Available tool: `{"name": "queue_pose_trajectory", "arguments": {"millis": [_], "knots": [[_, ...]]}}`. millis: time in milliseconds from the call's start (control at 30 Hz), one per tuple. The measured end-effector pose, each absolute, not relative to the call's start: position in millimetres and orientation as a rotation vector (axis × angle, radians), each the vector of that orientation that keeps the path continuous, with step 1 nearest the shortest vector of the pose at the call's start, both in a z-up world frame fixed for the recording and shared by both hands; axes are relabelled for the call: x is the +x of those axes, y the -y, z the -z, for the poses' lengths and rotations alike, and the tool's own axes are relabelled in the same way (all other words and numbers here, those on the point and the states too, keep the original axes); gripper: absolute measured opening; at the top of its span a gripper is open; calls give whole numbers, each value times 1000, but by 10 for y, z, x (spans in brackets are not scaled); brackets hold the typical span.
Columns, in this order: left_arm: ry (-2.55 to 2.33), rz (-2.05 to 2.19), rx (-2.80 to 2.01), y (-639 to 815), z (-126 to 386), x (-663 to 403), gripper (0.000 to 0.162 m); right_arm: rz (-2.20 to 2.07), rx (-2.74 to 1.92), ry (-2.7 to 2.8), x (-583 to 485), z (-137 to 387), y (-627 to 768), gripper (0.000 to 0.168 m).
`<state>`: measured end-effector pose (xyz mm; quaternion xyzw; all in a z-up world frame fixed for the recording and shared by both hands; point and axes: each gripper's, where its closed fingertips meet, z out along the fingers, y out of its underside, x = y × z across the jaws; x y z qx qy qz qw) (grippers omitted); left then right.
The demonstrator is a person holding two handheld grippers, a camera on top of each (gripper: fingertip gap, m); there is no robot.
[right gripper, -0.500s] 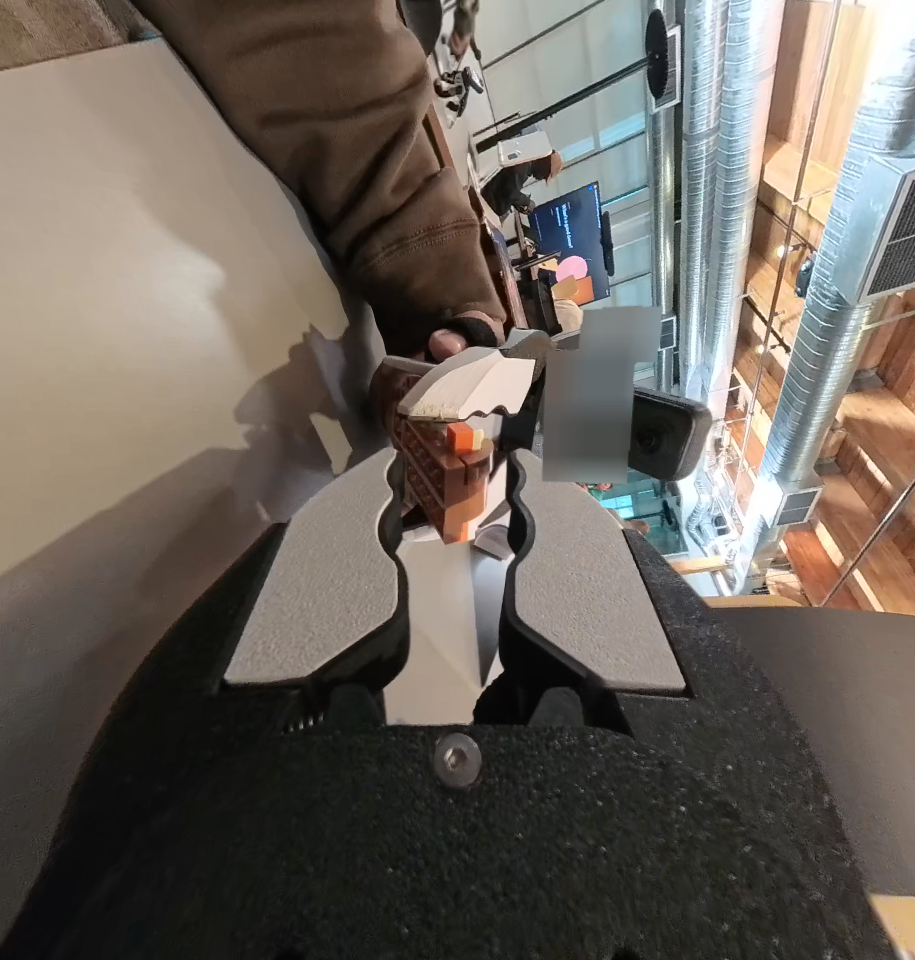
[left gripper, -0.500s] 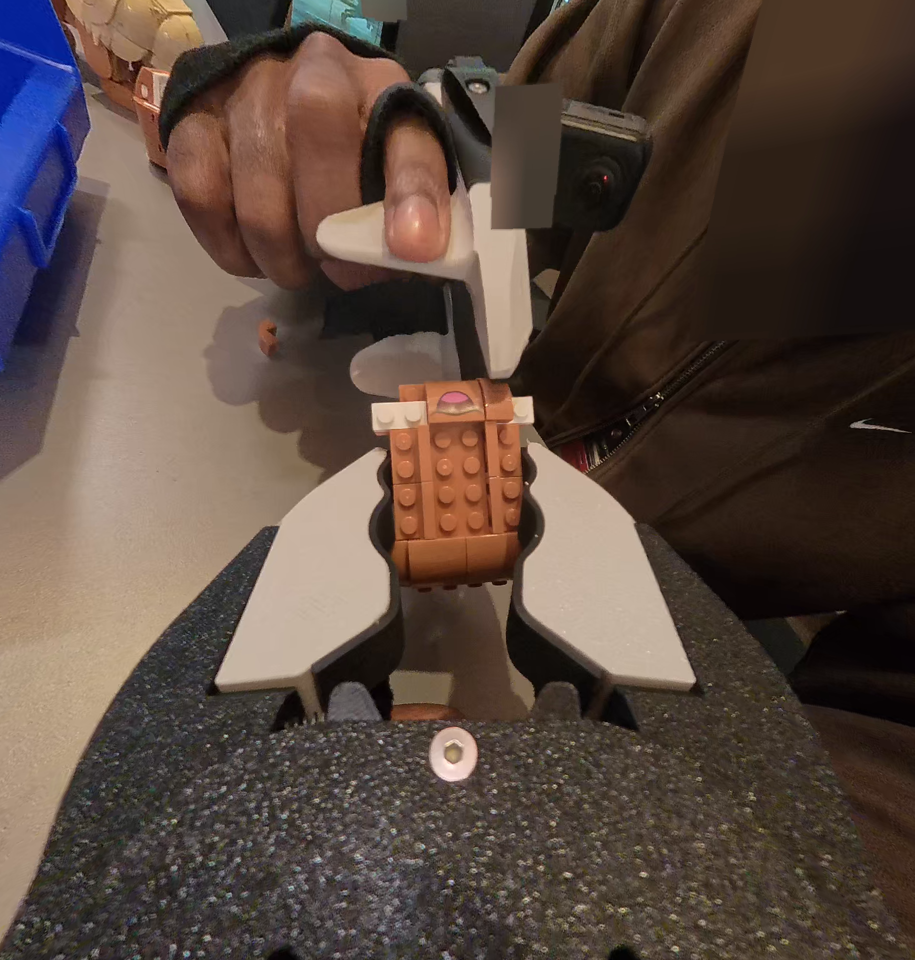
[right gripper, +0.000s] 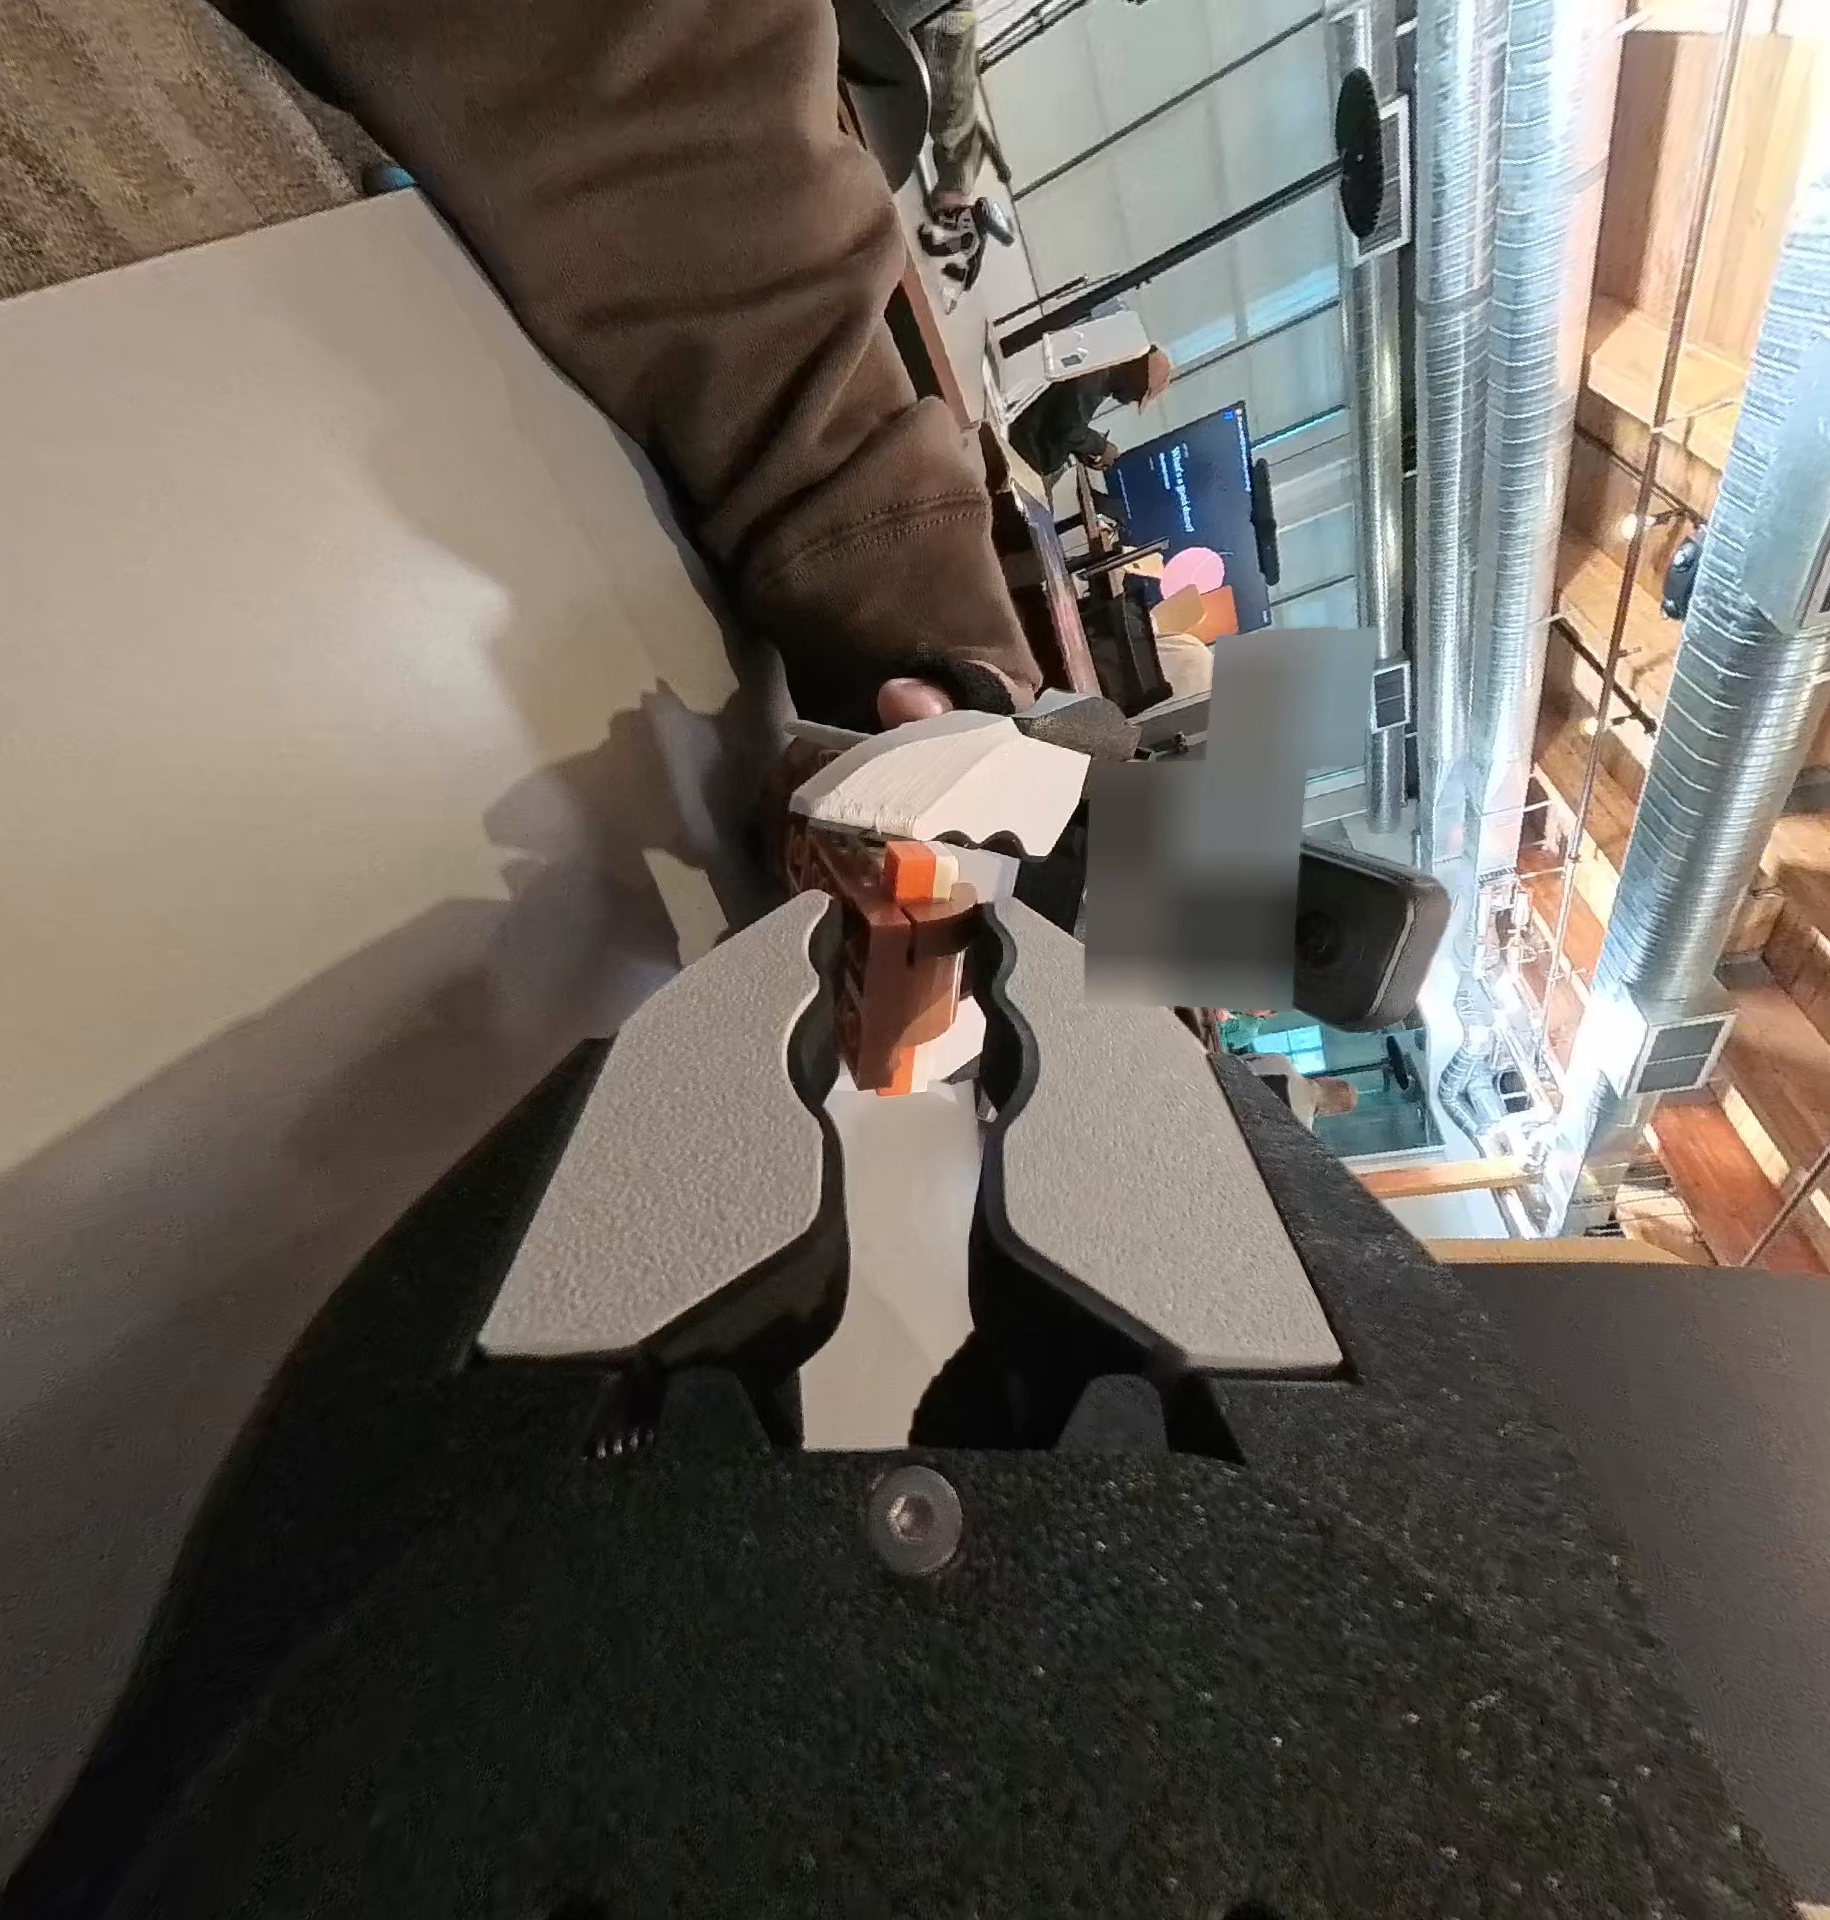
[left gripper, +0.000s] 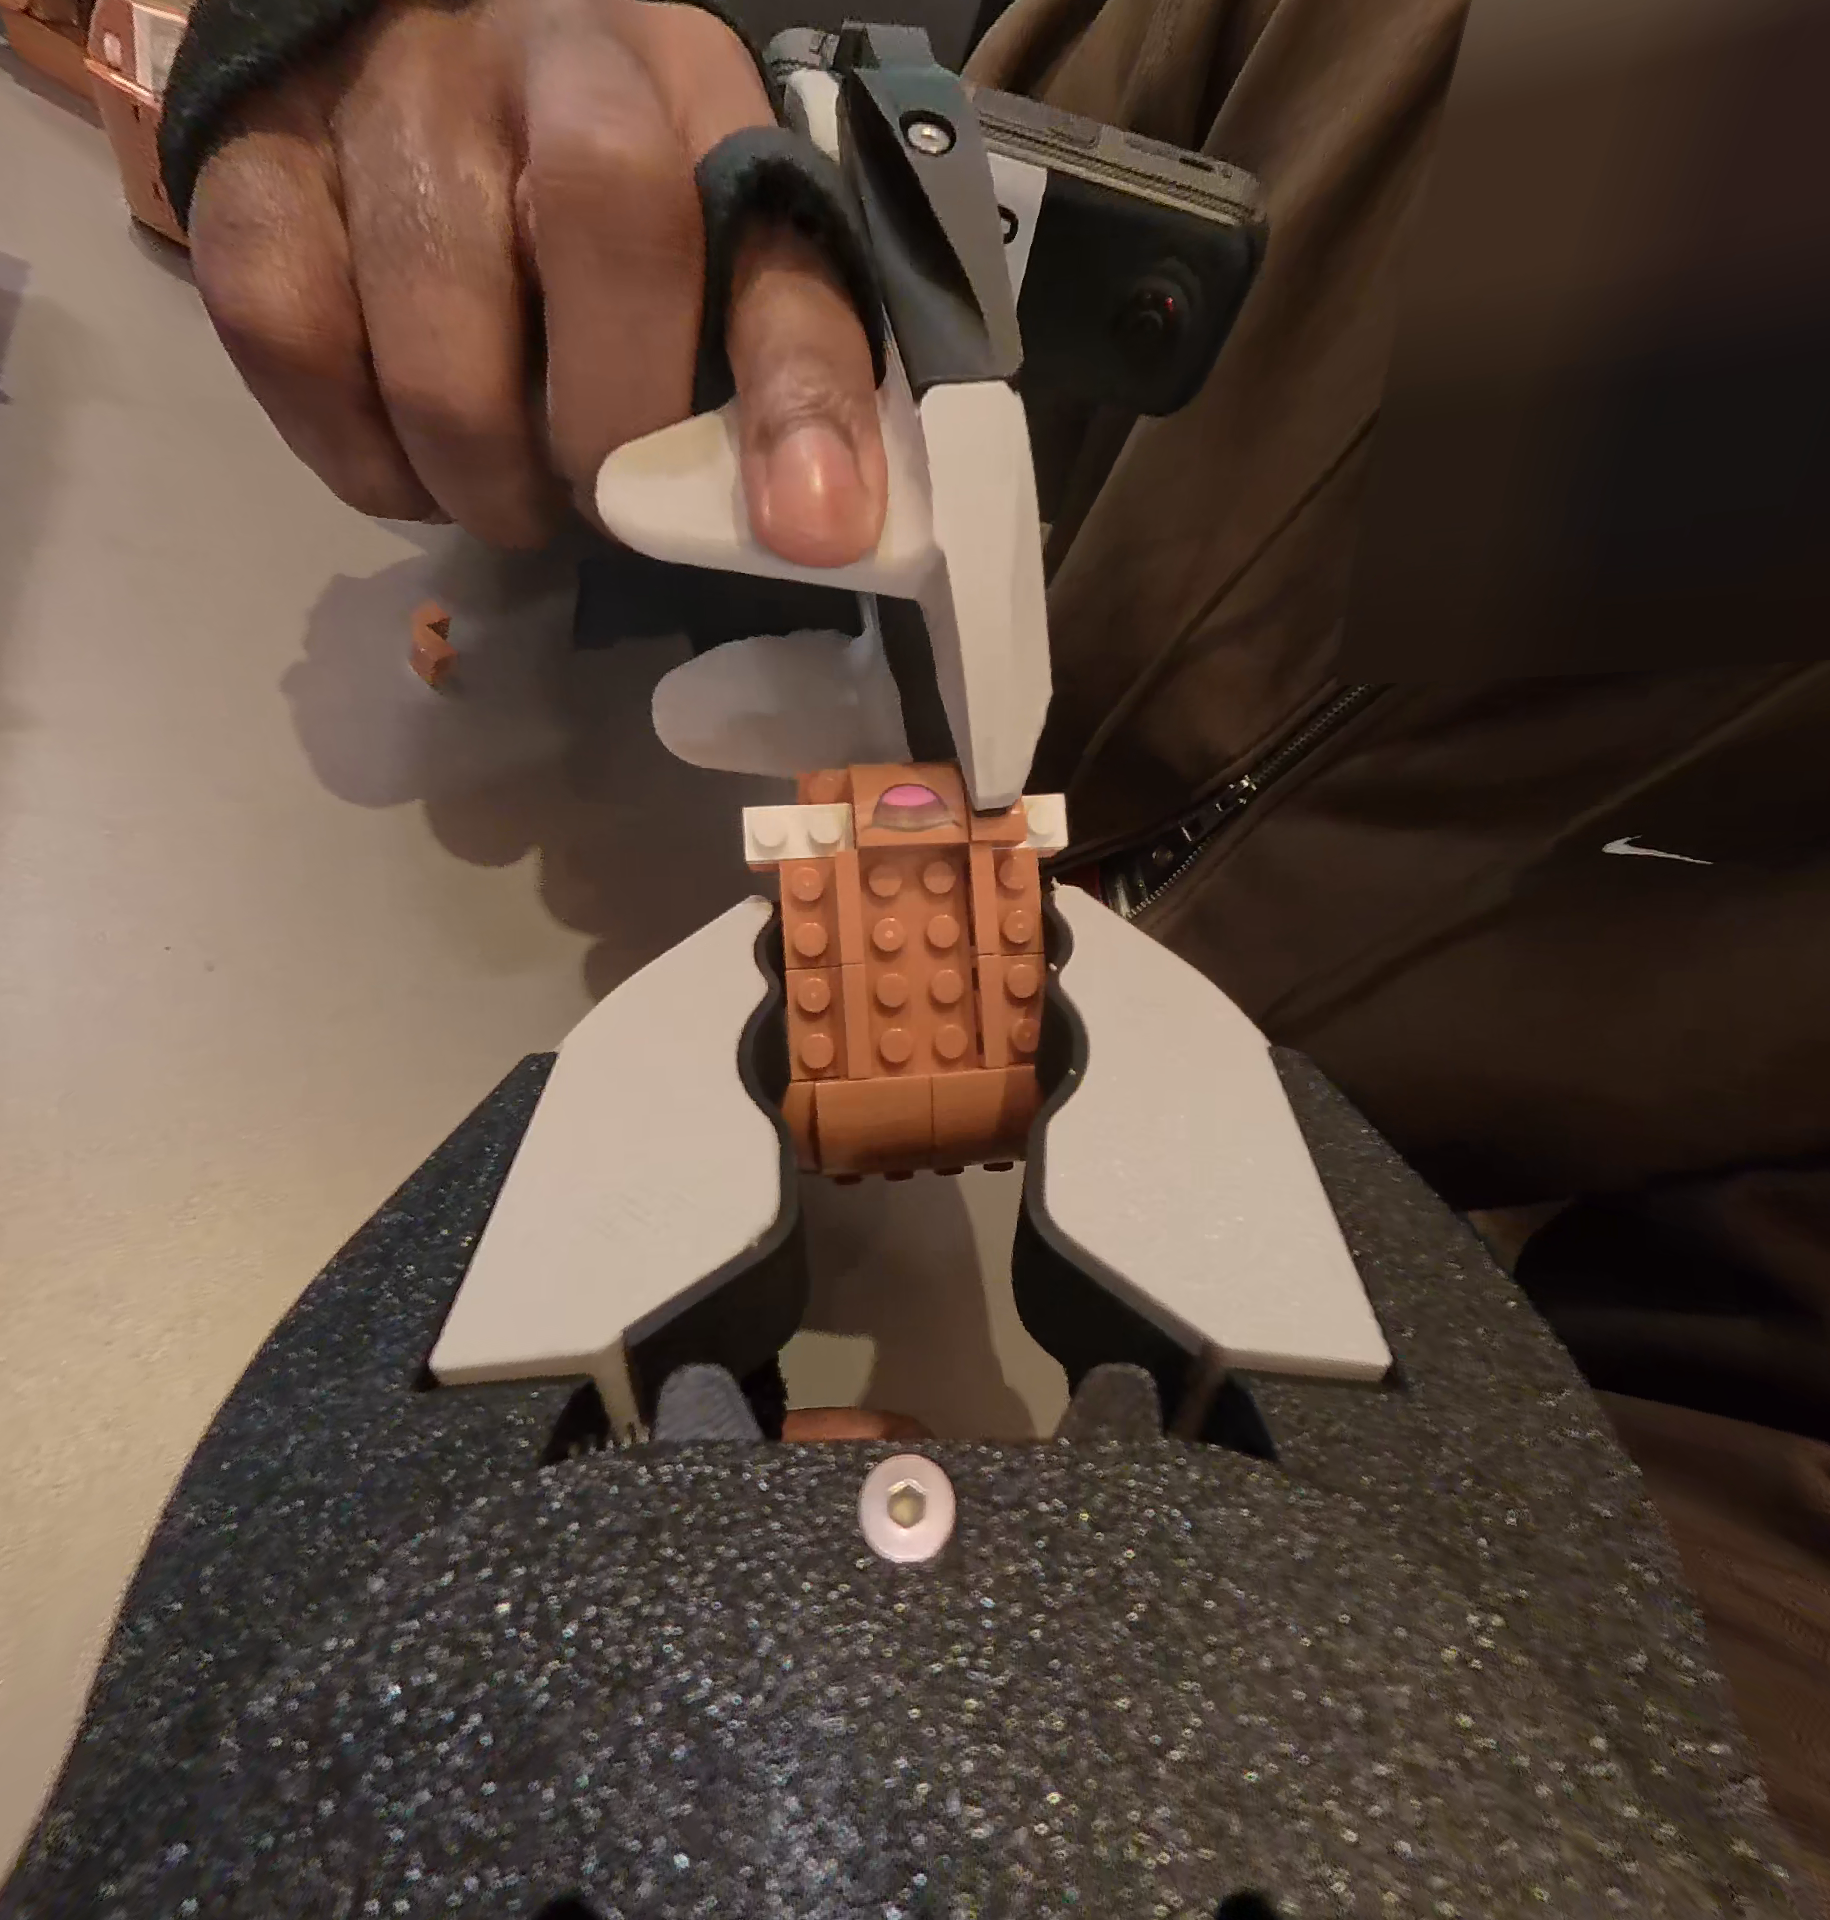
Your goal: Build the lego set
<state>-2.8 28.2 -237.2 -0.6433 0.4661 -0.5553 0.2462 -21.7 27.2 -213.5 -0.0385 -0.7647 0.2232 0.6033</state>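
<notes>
Left wrist view: left hand-held gripper (left gripper: 913, 966) clamped on brown brick assembly (left gripper: 911, 977) at centre, studs toward camera, white plates and a pink-marked tile along its far edge. At 12 o'clock, right hand-held gripper (left gripper: 978, 748) pointing down, fingertip touching the assembly's far right corner; hand (left gripper: 495, 281) in black fingerless glove gripping its handle. Pale beige table (left gripper: 142, 935) from 8 to 11 o'clock, matte, shadowed under the hand; one small brown brick (left gripper: 434, 661) lying loose at 11 o'clock. Brown jacket (left gripper: 1462, 727) filling 1 to 4 o'clock.

Right wrist view: right hand-held gripper (right gripper: 911, 987) narrowed around the assembly (right gripper: 895, 987); contact on both sides not discernible. Orange-and-cream piece (right gripper: 921, 871) on the assembly's far end. Left hand-held gripper (right gripper: 942, 805) at 12 o'clock, holding the same assembly. Table (right gripper: 267, 623) at 9 to 11 o'clock. Room at 1 to 4 o'clock: silver ducts (right gripper: 1462, 416), wooden surfaces, dark screen (right gripper: 1191, 520).
</notes>
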Motion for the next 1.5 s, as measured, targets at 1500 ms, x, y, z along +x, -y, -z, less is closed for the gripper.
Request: {"name": "queue_pose_trajectory", "arguments": {"millis": [1500], "knots": [[-1253,1586,-1810,-257,2388,25,47,-529,-128,1787,-242,2141,-236,23]]}}
